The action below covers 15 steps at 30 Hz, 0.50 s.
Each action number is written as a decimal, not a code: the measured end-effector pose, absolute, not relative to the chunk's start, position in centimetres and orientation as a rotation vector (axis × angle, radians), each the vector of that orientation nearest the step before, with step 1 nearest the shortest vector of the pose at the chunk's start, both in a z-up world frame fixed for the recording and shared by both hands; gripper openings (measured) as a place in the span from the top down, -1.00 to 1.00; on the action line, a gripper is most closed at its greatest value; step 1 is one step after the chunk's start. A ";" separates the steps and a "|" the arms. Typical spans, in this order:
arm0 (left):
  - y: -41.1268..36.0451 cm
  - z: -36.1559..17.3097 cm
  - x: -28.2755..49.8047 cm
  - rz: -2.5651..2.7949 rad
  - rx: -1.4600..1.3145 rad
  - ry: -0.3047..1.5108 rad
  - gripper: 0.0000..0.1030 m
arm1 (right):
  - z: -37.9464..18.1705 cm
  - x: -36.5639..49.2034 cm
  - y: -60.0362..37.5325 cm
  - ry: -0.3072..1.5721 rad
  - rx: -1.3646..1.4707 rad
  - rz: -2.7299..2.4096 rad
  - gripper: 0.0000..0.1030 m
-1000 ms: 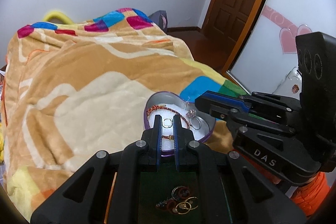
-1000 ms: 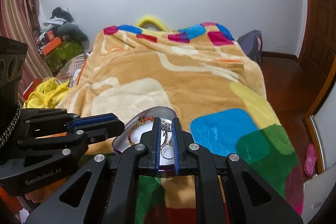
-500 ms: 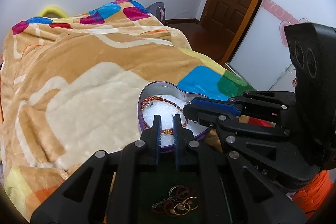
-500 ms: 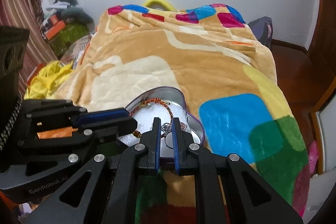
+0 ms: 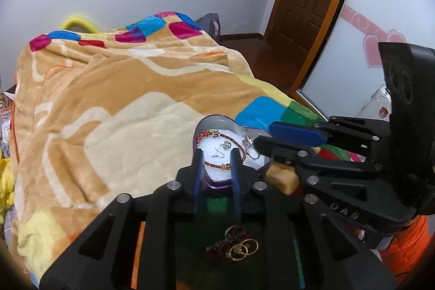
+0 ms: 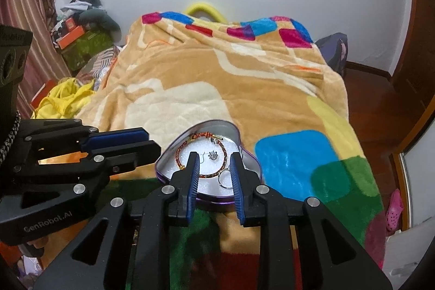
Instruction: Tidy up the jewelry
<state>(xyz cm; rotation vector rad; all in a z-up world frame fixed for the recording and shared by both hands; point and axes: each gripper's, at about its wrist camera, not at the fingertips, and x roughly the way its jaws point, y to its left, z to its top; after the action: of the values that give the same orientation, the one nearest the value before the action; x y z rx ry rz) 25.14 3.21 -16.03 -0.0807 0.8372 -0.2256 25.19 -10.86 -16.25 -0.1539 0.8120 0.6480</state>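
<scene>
Left wrist view: heart tin (image 5: 217,120) on bed blanket (image 5: 122,127), holding bracelet (image 5: 217,164) and earrings. Both tools parted, empty: left tool (image 5: 216,154), right tool (image 6: 213,159). Step: between placements. Next: fetch loose rings (image 5: 236,246) below.

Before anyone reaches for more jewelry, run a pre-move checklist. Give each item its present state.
1. Left gripper empty and open: ok, nothing between the fingers.
2. Right gripper empty and open: ok.
3. Heart-shaped tin sitting on the blanket, lid off: ok.
4. Red bracelet, earring and ring inside the tin: ok.
5. Loose jewelry pile still outside the tin, on the blanket below the left gripper: not ok.
6. Whether the pile's pieces are tangled together: cannot tell.
</scene>
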 end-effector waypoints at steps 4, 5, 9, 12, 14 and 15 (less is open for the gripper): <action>3.5 -15.3 24.2 -0.216 -0.077 0.826 0.53 | -15.2 24.1 -11.3 0.792 -0.146 0.646 0.59; 3.6 -15.0 23.8 -0.213 -0.076 0.823 0.52 | -14.9 23.7 -11.3 0.789 -0.146 0.649 0.59; 3.9 -14.4 22.4 -0.204 -0.066 0.811 0.43 | -14.3 22.5 -11.5 0.774 -0.147 0.650 0.58; 4.1 -14.0 21.4 -0.196 -0.057 0.806 0.42 | -14.1 21.6 -11.6 0.769 -0.146 0.653 0.58; 4.4 -14.0 20.7 -0.188 -0.052 0.809 0.41 | -14.2 21.1 -11.6 0.772 -0.151 0.655 0.58; 4.5 -14.0 20.4 -0.185 -0.050 0.812 0.41 | -14.3 20.8 -11.6 0.776 -0.153 0.656 0.57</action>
<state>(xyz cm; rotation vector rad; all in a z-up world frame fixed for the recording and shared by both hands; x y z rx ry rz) 20.44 4.51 -14.02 -0.0505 0.8119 -0.1849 20.83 -11.60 -14.34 -0.1527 0.7761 0.6563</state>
